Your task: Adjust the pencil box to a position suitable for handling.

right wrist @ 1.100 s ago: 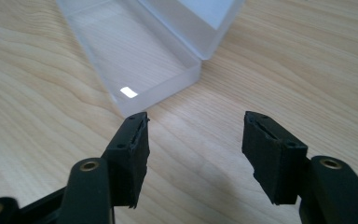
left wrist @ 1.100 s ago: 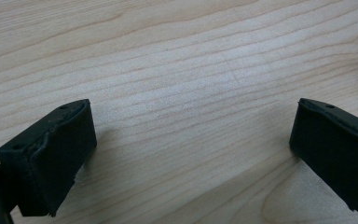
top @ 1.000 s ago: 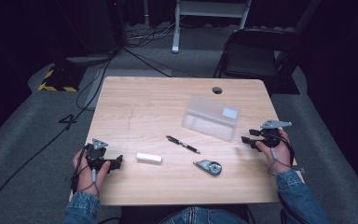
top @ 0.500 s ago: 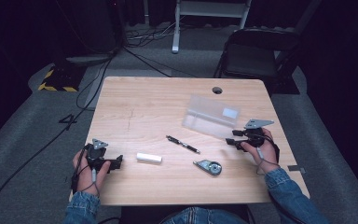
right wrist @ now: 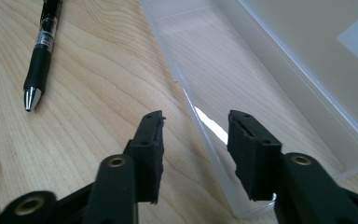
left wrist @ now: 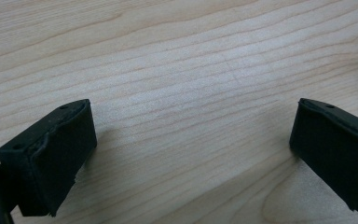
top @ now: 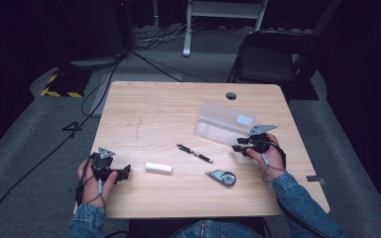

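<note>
Left gripper (top: 125, 172): jaws wide apart over bare table (top: 168, 109), nothing between them, well left of the clear plastic box (top: 223, 124). White eraser (top: 158, 167): left of the box, nearer the person. Black pen (top: 194, 153): just left of it. Tape dispenser (top: 222, 176): in front of it. Right gripper (right wrist: 195, 140): jaws have just been closing, straddling the box's near wall, pads not yet touching.

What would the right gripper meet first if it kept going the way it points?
Probably the near wall of the clear plastic box: the right gripper straddles that edge, its jaws having just been closing, pads apparently not yet pressing.
</note>
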The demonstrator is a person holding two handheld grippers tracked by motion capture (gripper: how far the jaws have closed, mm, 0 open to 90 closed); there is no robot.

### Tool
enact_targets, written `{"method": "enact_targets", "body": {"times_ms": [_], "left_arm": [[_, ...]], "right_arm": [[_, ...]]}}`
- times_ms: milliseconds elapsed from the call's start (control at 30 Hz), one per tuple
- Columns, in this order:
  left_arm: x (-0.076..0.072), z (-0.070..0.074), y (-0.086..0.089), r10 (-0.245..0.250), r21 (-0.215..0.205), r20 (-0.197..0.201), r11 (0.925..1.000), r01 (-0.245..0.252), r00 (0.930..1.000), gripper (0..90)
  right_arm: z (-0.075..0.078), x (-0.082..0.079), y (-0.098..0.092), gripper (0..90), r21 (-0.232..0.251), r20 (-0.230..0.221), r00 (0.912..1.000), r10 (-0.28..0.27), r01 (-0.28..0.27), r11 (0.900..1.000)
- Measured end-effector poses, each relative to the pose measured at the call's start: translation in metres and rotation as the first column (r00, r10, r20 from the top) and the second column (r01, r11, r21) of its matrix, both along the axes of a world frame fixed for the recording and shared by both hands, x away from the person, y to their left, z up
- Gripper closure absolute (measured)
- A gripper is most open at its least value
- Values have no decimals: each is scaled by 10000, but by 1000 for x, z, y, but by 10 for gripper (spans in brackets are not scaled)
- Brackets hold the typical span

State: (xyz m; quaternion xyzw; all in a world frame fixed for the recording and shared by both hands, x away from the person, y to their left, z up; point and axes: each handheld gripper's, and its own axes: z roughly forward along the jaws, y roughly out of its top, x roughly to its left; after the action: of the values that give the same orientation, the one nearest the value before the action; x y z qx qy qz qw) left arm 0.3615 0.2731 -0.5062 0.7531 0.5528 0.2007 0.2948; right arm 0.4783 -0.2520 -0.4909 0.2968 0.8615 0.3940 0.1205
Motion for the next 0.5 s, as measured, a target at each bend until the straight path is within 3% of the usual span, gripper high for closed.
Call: {"method": "enact_targets", "body": {"times_ms": [300, 500], "left_arm": [[0, 0, 0, -5, 13, 9, 10000, 5, 10000, 7], [0, 0, 0, -8, 20, 12, 10000, 8, 10000, 7]], "right_arm": [[-1, 2, 3, 770, -428, 235, 9991, 352, -342, 9985], [-2, 1, 4, 864, -464, 112, 9974, 709, -703, 9964]]}}
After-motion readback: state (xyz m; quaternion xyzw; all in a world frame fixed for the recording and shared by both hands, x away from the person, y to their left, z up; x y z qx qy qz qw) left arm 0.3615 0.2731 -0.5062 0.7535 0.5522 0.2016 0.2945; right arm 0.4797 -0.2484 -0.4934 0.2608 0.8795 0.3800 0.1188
